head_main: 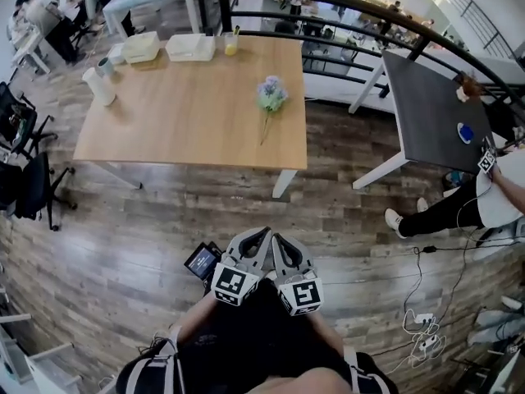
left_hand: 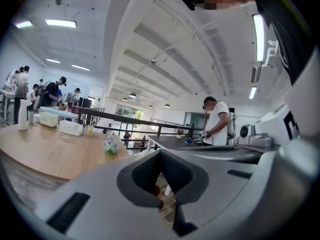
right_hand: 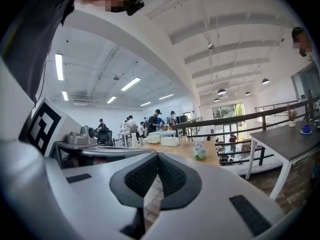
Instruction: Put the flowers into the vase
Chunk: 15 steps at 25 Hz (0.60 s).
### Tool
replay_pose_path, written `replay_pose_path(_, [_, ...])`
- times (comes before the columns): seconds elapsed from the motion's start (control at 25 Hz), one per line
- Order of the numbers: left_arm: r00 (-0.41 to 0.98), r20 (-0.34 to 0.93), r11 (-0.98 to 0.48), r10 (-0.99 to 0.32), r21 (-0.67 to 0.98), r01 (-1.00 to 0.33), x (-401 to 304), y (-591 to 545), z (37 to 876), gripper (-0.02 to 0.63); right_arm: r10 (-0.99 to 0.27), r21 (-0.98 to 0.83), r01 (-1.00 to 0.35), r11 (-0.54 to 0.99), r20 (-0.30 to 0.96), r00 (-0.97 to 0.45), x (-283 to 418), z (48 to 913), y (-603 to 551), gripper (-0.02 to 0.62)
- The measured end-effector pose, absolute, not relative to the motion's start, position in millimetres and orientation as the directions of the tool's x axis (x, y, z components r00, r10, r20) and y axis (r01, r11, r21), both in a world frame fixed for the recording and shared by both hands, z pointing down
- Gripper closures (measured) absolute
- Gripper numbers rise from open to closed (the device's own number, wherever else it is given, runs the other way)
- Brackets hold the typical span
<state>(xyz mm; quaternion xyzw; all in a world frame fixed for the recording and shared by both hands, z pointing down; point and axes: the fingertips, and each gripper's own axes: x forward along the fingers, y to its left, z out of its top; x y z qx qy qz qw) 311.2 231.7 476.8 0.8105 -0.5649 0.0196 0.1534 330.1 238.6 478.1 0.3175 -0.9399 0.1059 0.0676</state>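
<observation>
A bunch of pale purple and green flowers (head_main: 271,95) lies on the wooden table (head_main: 189,113), near its right edge. A tall white vase (head_main: 100,87) stands at the table's left side. Both grippers hang close to the person's body over the floor, well short of the table. My left gripper (head_main: 260,235) is shut with nothing in it, and my right gripper (head_main: 277,240) beside it is shut and empty too. In the left gripper view the flowers (left_hand: 110,146) and the vase (left_hand: 22,115) show far ahead. The right gripper view also shows the flowers (right_hand: 200,152) in the distance.
Two white containers (head_main: 190,48) and a yellow cup (head_main: 230,44) stand at the table's far edge. A dark grey table (head_main: 431,109) is at the right, with a person (head_main: 492,195) beside it. A black railing (head_main: 344,11) runs behind. Office chairs (head_main: 29,179) stand at the left.
</observation>
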Motion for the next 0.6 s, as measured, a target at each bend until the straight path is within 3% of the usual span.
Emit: replay_pose_path(0.6, [0.374, 0.179, -0.314, -0.910, 0.292, -0.903, 195, 152, 475, 0.577, -0.592, -0.105, -0.639, 0.762, 0.287, -0.753, 214, 476, 158, 0.578])
